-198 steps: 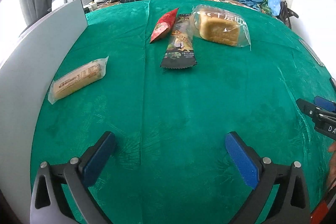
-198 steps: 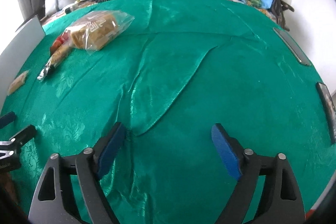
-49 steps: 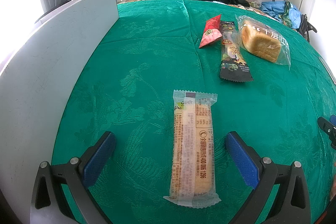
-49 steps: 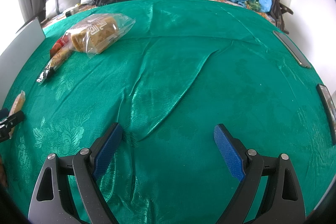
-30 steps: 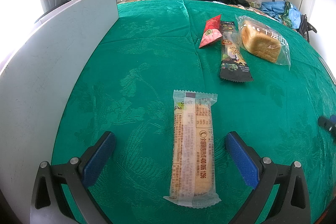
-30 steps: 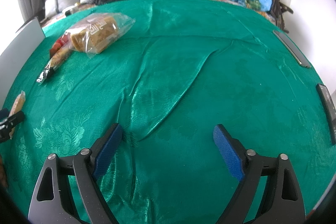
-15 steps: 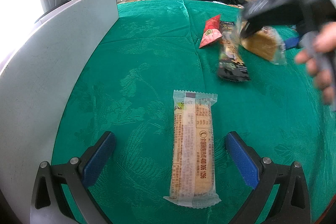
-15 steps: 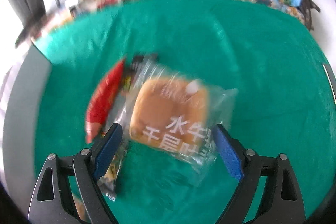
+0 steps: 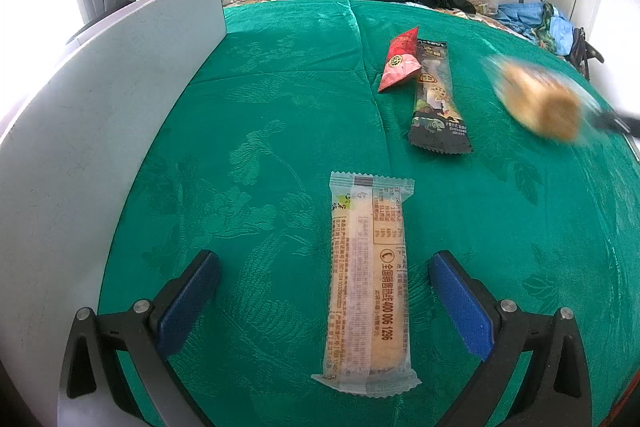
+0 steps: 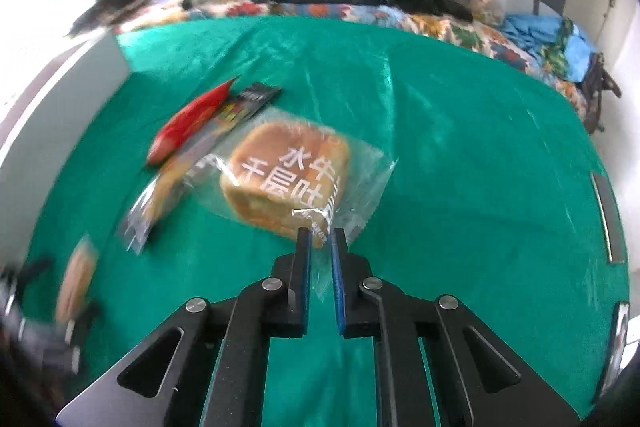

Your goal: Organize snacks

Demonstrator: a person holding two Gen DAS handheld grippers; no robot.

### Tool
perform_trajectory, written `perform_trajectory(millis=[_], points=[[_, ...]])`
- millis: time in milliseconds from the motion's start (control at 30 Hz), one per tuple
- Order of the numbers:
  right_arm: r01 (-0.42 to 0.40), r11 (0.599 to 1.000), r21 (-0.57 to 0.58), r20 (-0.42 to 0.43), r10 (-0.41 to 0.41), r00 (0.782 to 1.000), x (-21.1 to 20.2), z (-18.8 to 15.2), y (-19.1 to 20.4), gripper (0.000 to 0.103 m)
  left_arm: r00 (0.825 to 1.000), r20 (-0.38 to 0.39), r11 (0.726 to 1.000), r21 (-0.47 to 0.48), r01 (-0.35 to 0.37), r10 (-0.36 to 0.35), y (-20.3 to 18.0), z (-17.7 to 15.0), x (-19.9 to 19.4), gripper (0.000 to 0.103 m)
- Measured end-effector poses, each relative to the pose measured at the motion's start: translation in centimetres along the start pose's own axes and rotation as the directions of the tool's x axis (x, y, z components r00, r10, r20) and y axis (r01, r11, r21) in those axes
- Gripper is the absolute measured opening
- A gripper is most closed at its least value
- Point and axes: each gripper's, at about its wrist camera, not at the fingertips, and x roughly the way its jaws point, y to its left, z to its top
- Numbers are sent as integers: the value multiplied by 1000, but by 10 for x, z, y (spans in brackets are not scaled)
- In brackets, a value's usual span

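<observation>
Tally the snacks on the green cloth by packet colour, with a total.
Clear bag of toast bread: 1
Clear-wrapped long cake bar: 1
Red packet: 1
Black packet: 1
Total: 4

A round table under a green cloth (image 9: 280, 115) carries three packets. A long pale bar (image 9: 366, 283) lies near six o'clock. Toward one o'clock a red pouch (image 9: 400, 65) touches a dark packet (image 9: 436, 99) at its right. A grey board (image 9: 100, 131) stands along nine o'clock.
</observation>
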Motion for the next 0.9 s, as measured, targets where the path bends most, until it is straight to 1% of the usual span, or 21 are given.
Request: perform_trajectory(millis=[67, 100, 133, 167, 233, 267, 300, 367, 400, 433, 467, 500, 633, 733, 767, 900], points=[[-39, 999, 7, 15, 39, 999, -24, -27, -11, 14, 1000, 0, 1000, 0, 1, -1, 0, 0, 0, 103], [-51, 998, 35, 33, 50, 998, -34, -44, -21, 32, 1000, 0, 1000, 0, 1, -1, 0, 0, 0, 103], [-61, 996, 61, 48, 58, 997, -39, -55, -28, 68, 1000, 0, 1000, 0, 1, -1, 0, 0, 0, 103], [-69, 994, 87, 67, 63, 996, -42, -64, -34, 79, 1000, 0, 1000, 0, 0, 0, 0, 0, 0, 103], [-71, 985, 155, 148, 48, 988, -55, -90, -50, 79, 1000, 0, 1000, 0, 0, 0, 0, 0, 0, 103], [-68, 981, 183, 162, 38, 986, -59, -99, -56, 79, 1000, 0, 1000, 0, 1, -1, 0, 0, 0, 103], [-68, 974, 216, 152, 35, 988, -60, -105, -62, 79, 1000, 0, 1000, 0, 0, 0, 0, 0, 0, 103], [-80, 965, 248, 150, 43, 988, -63, -102, -73, 79, 1000, 0, 1000, 0, 1, -1, 0, 0, 0, 103], [-77, 963, 259, 176, 32, 984, -67, -101, -77, 79, 1000, 0, 1000, 0, 1, -1, 0, 0, 0, 103], [-53, 962, 267, 201, -1, 980, -67, -97, -82, 79, 1000, 0, 1000, 0, 1, -1, 0, 0, 0, 103], [-40, 961, 273, 201, -17, 979, -66, -96, -84, 79, 1000, 0, 1000, 0, 1, -1, 0, 0, 0, 103], [-34, 958, 283, 193, -22, 981, -63, -94, -86, 79, 1000, 0, 1000, 0, 1, -1, 0, 0, 0, 103], [-68, 940, 335, 135, 24, 991, -45, -96, -87, 79, 1000, 0, 1000, 0, 1, -1, 0, 0, 0, 103], [-52, 942, 332, 73, 29, 997, -37, -97, -88, 79, 1000, 0, 1000, 0, 1, -1, 0, 0, 0, 103], [-47, 943, 329, 66, 27, 997, -39, -102, -90, 79, 1000, 0, 1000, 0, 1, -1, 0, 0, 0, 103], [-49, 938, 344, 52, 33, 998, -35, -104, -96, 79, 1000, 0, 1000, 0, 1, -1, 0, 0, 0, 103]])
